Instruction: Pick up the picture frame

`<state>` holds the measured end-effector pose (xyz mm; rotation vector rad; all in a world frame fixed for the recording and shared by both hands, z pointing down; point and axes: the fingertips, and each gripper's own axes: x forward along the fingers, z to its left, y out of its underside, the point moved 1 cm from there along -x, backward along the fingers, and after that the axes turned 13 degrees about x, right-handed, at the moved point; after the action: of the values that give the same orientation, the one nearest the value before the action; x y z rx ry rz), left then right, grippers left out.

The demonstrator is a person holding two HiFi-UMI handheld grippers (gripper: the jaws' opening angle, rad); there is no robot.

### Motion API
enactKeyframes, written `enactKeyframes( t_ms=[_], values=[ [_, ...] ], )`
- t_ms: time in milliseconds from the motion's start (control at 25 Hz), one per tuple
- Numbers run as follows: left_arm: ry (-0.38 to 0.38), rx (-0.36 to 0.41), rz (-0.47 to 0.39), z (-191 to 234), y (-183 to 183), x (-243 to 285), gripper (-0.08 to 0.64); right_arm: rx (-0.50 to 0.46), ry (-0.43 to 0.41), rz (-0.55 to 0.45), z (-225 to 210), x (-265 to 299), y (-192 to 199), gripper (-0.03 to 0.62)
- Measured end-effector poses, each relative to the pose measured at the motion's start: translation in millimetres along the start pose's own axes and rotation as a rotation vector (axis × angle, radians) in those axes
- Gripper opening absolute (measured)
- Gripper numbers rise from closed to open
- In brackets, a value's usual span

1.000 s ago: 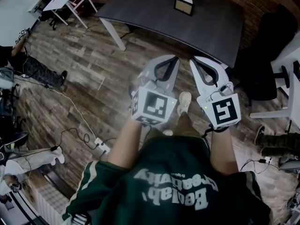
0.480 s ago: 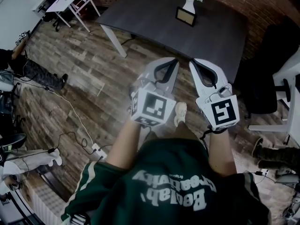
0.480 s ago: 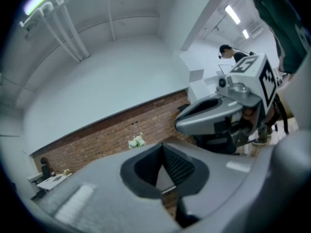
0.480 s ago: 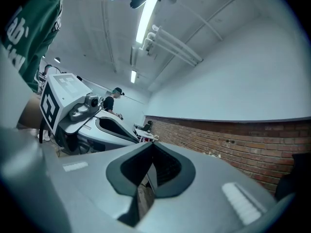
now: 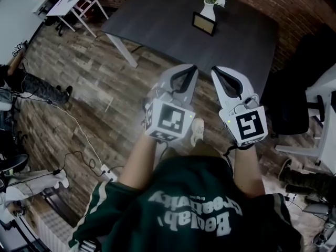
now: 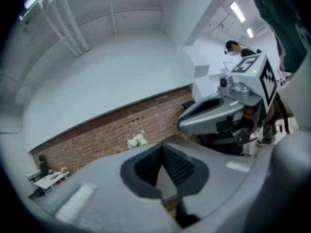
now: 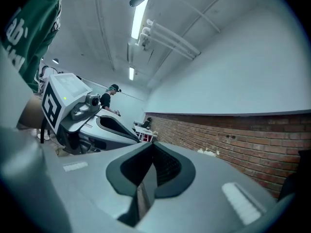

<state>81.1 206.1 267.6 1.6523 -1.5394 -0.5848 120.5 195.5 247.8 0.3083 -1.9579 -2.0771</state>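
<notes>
Dark counter (image 5: 157, 25) carries the frame (image 5: 203, 23) beside a vase (image 5: 209, 10), well beyond the left claw (image 5: 191, 69) and right claw (image 5: 218, 71), both pressed together and empty; only the head view shows the frame.

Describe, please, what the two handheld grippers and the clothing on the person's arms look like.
Both the left gripper and the right gripper are light grey, with tapered jaws lined by black ribbed pads around a teardrop-shaped opening. Each carries a white cube with black square markers. The person wears a dark green short-sleeved shirt with white lettering and white sleeve stripes.
</notes>
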Motion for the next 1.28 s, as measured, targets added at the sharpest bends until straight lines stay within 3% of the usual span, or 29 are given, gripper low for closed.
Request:
enactKeyframes(
  t_ms=[600, 1280],
  values=[
    [0.032, 0.002, 0.05, 40, 22, 140, 0.003, 0.039, -0.012, 0.023, -126, 70, 18, 0.005],
    [0.026, -0.002, 0.109, 73, 45, 220, 0.002, 0.052, -0.074, 0.043, -194, 128, 33, 0.005]
  ],
)
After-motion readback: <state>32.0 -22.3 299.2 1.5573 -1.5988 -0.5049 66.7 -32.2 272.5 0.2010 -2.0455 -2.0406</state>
